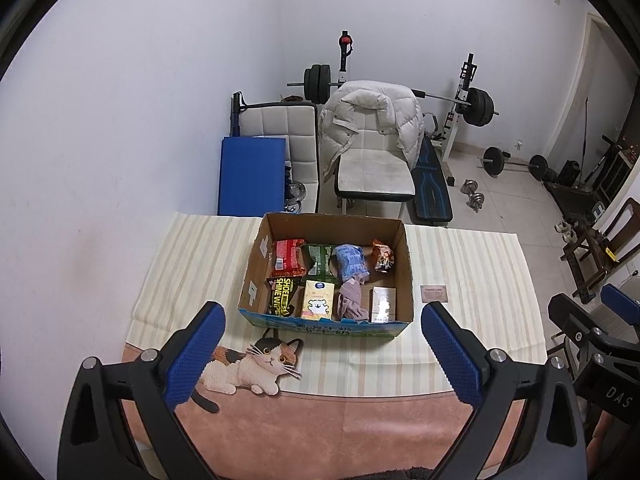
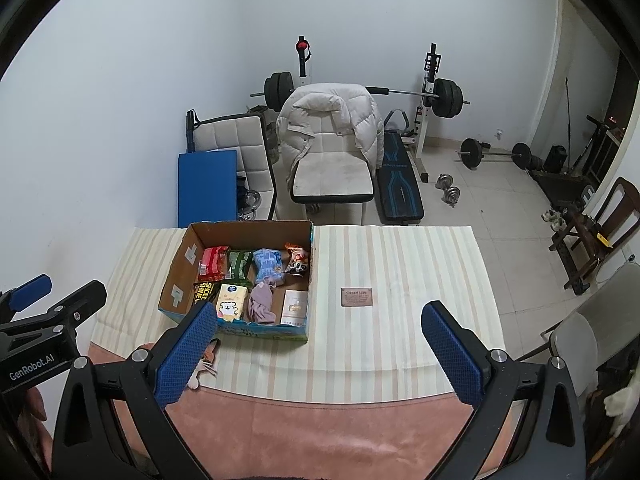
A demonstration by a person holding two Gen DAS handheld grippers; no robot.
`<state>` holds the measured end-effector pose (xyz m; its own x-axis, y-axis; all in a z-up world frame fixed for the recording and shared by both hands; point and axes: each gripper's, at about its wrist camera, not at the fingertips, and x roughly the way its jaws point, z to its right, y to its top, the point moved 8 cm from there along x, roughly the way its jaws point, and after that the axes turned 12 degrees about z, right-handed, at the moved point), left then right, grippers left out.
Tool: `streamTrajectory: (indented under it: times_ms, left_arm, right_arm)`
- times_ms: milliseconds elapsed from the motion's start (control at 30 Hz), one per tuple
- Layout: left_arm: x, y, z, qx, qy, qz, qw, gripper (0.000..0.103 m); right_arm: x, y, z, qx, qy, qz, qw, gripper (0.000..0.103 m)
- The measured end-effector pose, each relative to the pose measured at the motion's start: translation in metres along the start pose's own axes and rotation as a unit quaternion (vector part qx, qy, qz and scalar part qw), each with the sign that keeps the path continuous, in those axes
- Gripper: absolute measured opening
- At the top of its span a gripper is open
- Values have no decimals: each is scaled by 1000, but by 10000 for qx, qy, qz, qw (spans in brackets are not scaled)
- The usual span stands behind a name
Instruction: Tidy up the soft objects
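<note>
Left hand-held gripper (image 1: 322,350), black frame, blue textured pads, silver screws, "GenRobot.AI" mark

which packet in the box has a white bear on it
The yellow packet in the front row, between the black shoe shine pack and the mauve cloth; no other shows a bear.

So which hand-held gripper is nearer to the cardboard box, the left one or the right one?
Left. The left hand-held gripper is open right in front of the cardboard box. The right hand-held gripper is open too, but off to the box's right side, over the striped cloth.
</note>
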<state>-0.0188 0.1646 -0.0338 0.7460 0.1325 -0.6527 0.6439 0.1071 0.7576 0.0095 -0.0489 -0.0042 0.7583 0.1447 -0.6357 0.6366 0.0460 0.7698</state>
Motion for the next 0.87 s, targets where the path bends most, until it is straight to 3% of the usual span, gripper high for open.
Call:
streamTrajectory:
  times_ms: [867]
  left_arm:
    - [-4, 1, -5, -22, 78, 62, 9999, 101]
  right_arm:
    - [-5, 3, 2, 46, -72, 77, 9999, 103]
